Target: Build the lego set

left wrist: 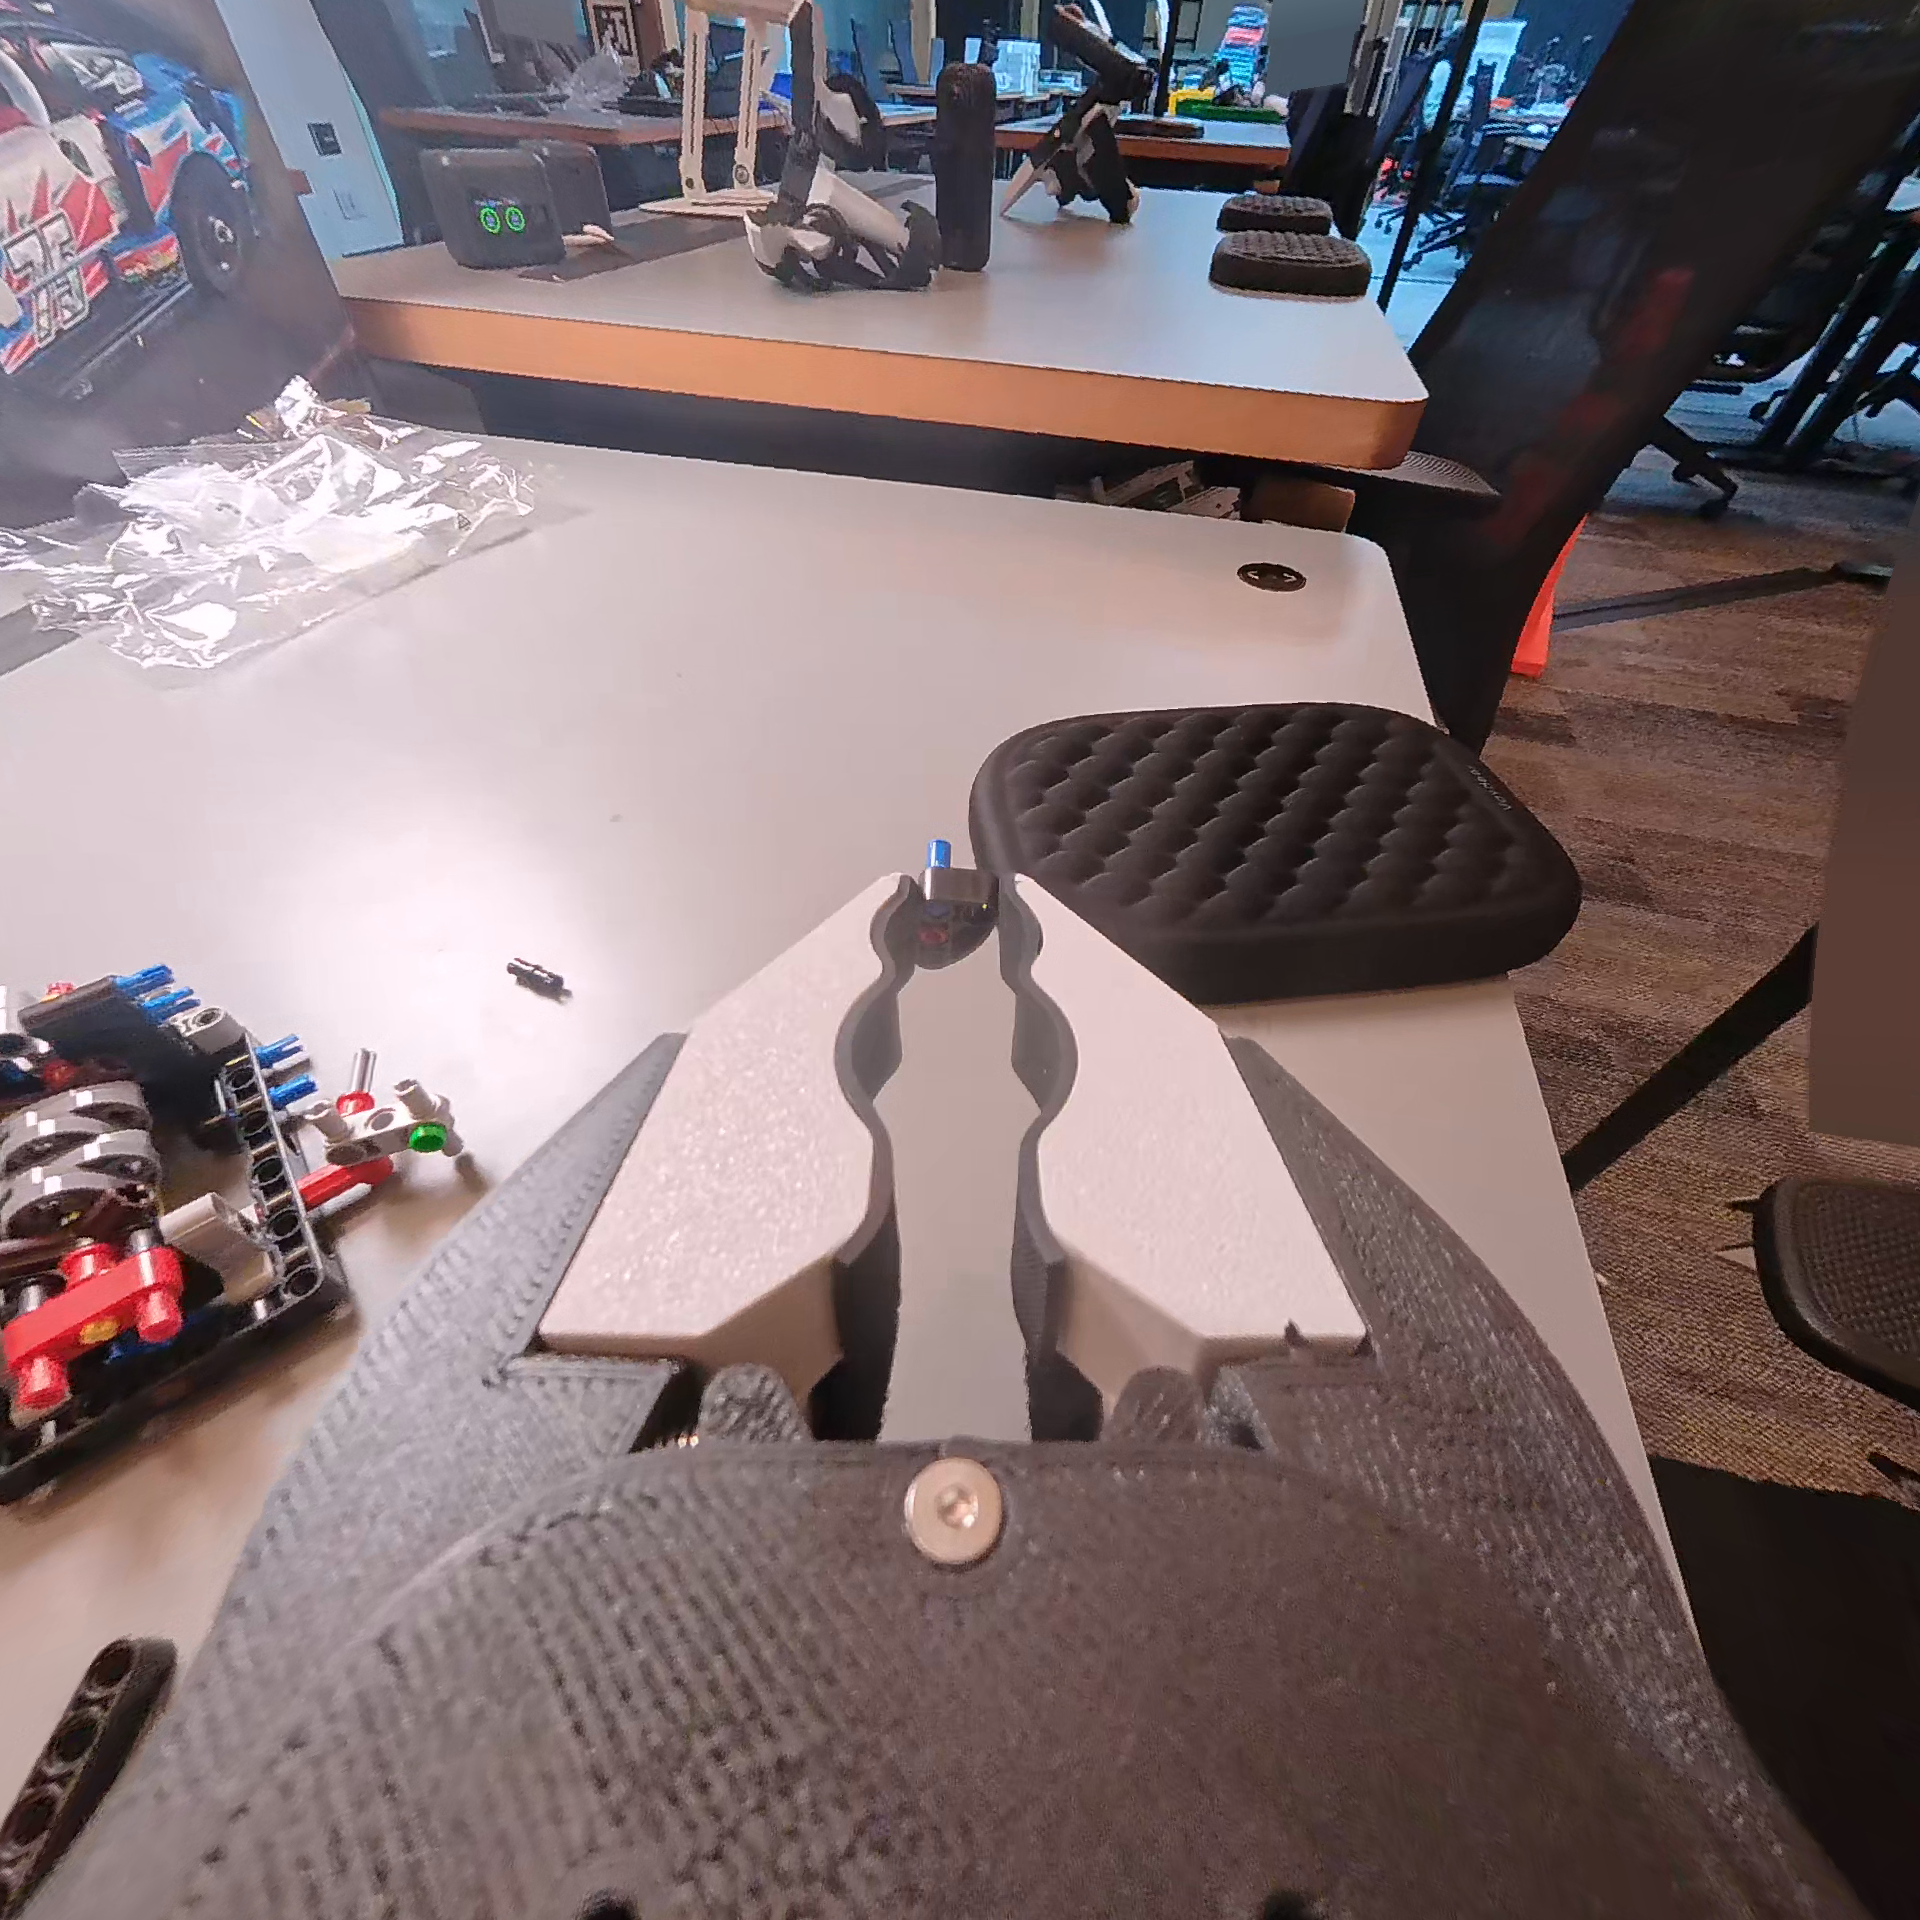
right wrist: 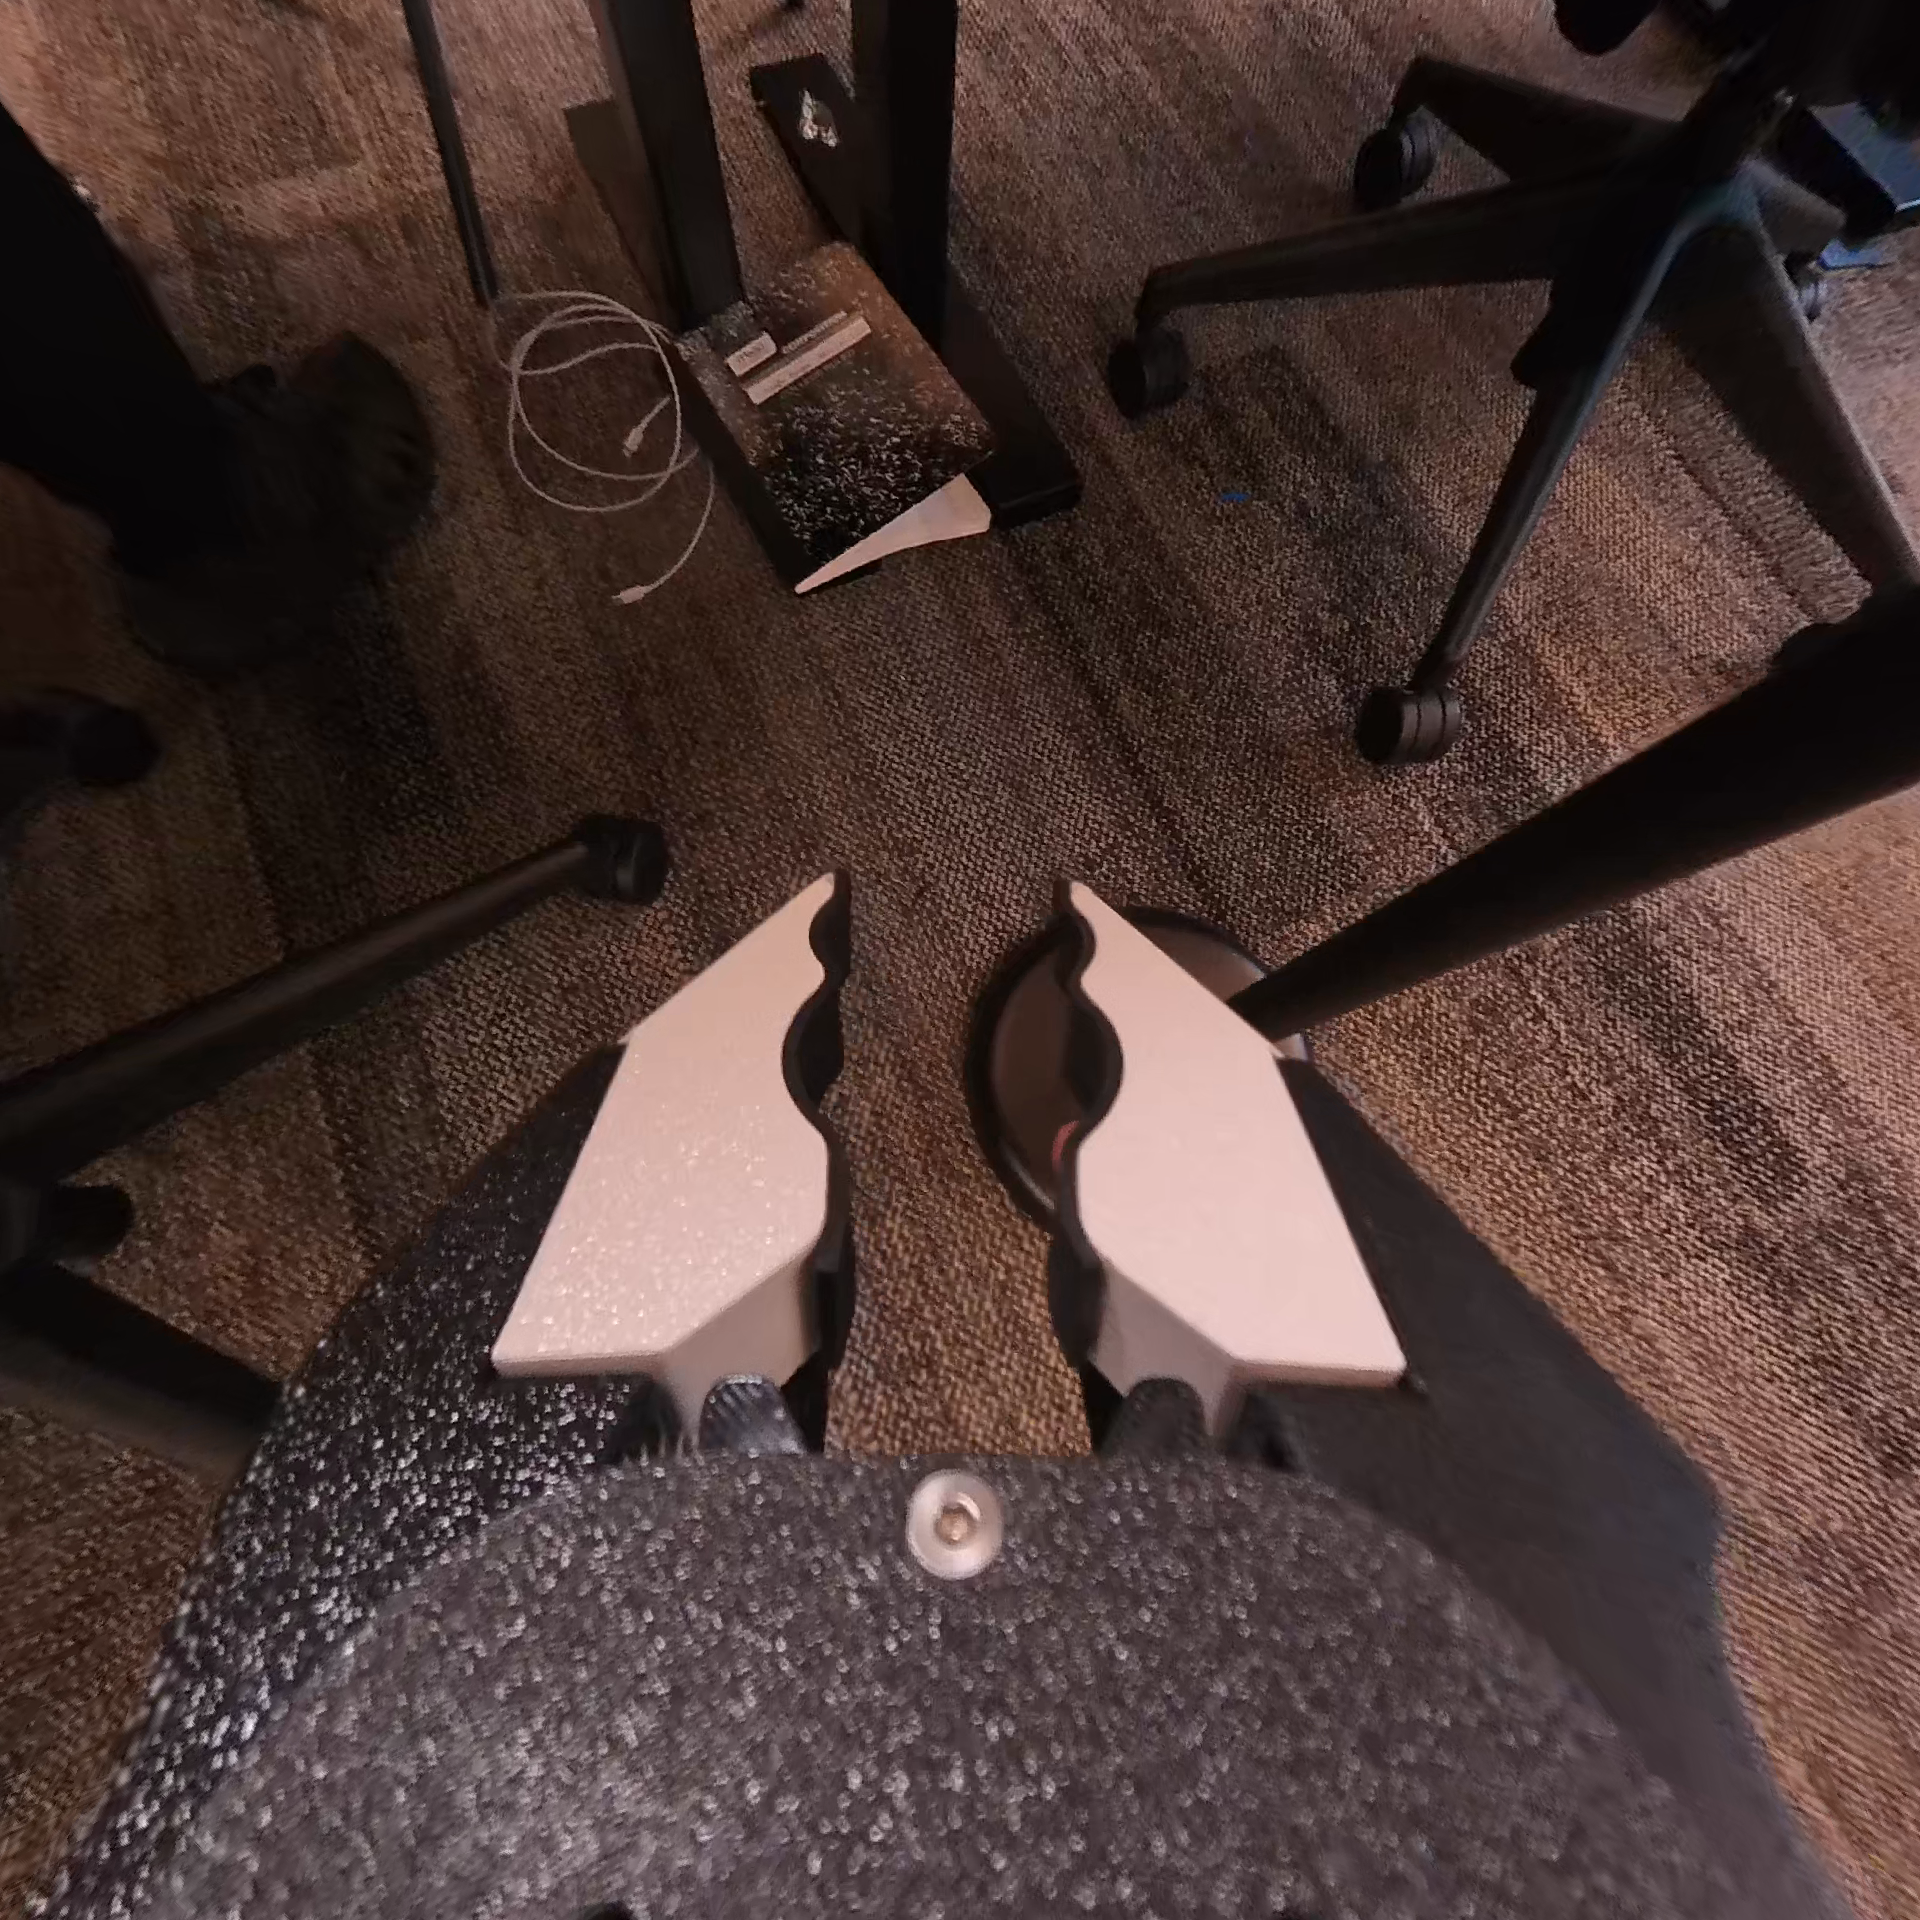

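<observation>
On the grey table (left wrist: 727, 707), half-built lego assembly (left wrist: 135, 1195) at far left, loose black pin (left wrist: 538, 977) nearer centre, left gripper (left wrist: 951, 914) pinched at its tips on a small grey piece (left wrist: 954, 886) with a blue pin, beside a black pad (left wrist: 1268, 842); right gripper (right wrist: 956, 904) parted, empty, over carpet (right wrist: 1039, 727).

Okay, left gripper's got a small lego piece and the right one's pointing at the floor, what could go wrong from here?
1. The left gripper pinches the small grey piece only at its fingertips, near the table edge; a slip could send it onto the carpet.
2. The right gripper hangs open over the carpet among chair legs, so it cannot steady the partly built assembly.
</observation>
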Demonstrator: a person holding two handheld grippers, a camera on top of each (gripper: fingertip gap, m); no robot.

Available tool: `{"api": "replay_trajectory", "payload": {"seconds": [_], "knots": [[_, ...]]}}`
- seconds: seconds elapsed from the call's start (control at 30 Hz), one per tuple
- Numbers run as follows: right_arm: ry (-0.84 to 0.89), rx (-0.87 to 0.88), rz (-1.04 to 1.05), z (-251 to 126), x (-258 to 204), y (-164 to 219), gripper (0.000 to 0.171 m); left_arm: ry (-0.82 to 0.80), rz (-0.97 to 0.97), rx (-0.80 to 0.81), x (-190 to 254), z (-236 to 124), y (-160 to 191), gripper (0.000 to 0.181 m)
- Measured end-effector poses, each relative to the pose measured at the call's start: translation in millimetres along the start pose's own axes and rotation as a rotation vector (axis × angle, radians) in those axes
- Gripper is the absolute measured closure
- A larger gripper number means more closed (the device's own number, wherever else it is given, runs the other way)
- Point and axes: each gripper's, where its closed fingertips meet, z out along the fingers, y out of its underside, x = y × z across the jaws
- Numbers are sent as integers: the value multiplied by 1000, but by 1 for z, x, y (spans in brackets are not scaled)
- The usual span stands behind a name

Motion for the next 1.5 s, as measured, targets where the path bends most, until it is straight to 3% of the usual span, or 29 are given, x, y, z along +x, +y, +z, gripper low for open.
{"api": "replay_trajectory", "payload": {"seconds": [0.27,0.53,0.63,0.77,0.9,1.0,1.23,1.3,1.37,1.5], "knots": [[14,60,66,24,-19,-4,125,-59,-5,-4,-7,-17,-1,168],[-60,84,82,26,-24,-28,131,-98,-12,15,-10,-31,-1,168],[-54,124,49,17,-20,-61,132,-84,-15,39,-12,-37,-1,168],[-89,189,78,-11,-28,-142,133,6,18,49,-12,-38,-10,168],[-111,155,172,-49,-61,-217,132,205,86,37,-4,-25,-22,169],[-102,47,267,-71,-96,-233,130,393,150,30,6,-17,-25,168],[348,-118,-55,-102,-91,-222,140,671,179,81,0,-32,-31,168],[507,-68,-146,-118,-82,-227,145,697,152,89,-3,-34,-34,168],[746,117,-214,-140,-65,-236,166,713,139,54,-6,-32,-35,168],[747,173,-348,-136,-71,-247,171,717,131,-62,-11,-25,-43,168]]}}
